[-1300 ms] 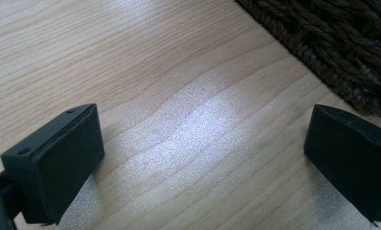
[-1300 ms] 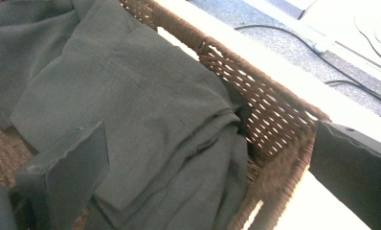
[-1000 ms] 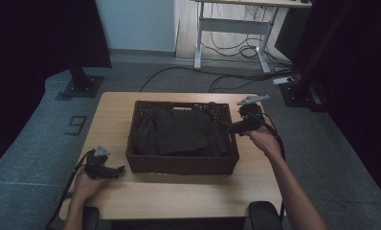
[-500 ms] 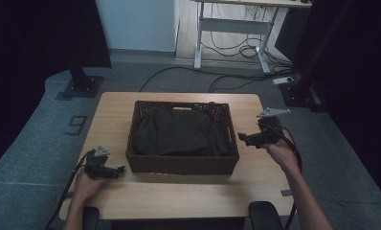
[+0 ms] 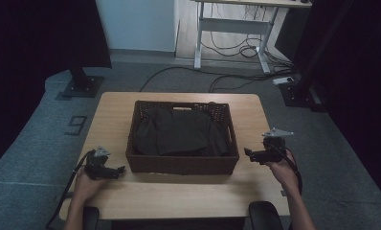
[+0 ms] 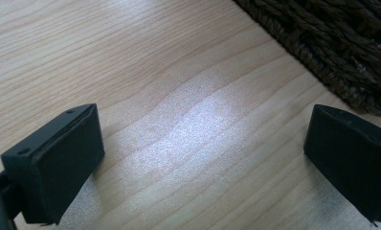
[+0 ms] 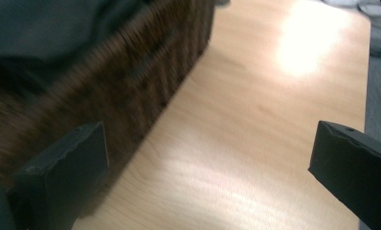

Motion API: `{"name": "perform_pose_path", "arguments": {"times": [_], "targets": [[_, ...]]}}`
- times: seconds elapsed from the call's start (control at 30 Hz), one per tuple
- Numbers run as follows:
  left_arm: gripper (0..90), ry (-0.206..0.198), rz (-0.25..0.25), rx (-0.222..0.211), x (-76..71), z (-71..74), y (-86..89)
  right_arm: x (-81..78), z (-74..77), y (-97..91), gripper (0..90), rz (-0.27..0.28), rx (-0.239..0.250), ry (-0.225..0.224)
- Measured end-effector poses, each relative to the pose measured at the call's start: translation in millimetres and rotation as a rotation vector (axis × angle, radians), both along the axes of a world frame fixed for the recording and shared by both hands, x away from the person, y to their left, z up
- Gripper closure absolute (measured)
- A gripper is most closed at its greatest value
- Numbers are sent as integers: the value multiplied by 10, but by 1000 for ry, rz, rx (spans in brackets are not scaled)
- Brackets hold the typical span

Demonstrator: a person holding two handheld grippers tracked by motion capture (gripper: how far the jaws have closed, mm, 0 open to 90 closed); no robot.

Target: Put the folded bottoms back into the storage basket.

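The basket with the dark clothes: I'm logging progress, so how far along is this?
Looks done: the dark clothing lies inside the wicker basket. In hand: nothing; the left gripper and right gripper sit open beside the basket, over bare table. Left: apparently little, unless the basket itself gets moved.

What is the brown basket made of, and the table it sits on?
The basket looks like dark brown woven wicker or rattan: twisted strands show in its wall. The table looks like pale wood or wood-look laminate, smooth with a soft sheen: long grain lines run across it.
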State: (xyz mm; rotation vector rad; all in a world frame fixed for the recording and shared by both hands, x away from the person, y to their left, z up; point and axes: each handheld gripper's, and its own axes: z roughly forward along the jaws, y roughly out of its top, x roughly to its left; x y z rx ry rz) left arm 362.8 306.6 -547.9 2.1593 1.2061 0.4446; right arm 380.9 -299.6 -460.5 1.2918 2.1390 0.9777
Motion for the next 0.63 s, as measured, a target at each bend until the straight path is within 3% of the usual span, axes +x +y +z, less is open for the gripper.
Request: {"name": "perform_pose_path", "arguments": {"times": [0.37, 0.5, 0.53, 0.63], "targets": [[0, 2, -3, -1, -13, 1, -5, -25, -784, -113, 0, -110, 27, 80], [0, 1, -4, -1, -14, 1, -5, -30, -946, -122, 0, -119, 26, 101], [0, 2, -5, -1, -16, 1, -6, -37, -966, -114, 0, -120, 7, 80], [0, 1, -6, -1, -16, 0, -7, -36, -968, -101, 0, -121, 1, 79]]}}
